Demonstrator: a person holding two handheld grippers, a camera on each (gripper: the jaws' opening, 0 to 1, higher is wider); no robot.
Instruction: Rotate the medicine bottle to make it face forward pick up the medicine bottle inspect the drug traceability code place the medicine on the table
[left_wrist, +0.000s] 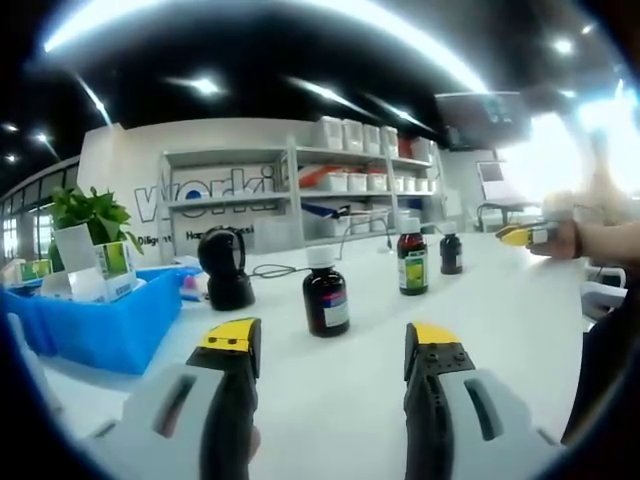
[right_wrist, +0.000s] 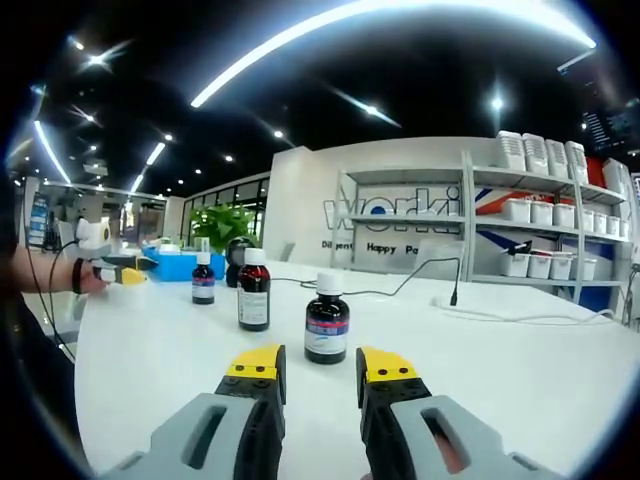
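Standing on the white table (right_wrist: 520, 380), three medicine bottles (right_wrist: 327, 320), both jaws apart

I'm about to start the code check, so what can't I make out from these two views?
- Label text on the three bottles: too small and blurred, both views.
- Traceability code: not legible in either view.
- Blue bin contents: hidden by its wall, left gripper view.
- Scanner: partly behind bottles, right gripper view.
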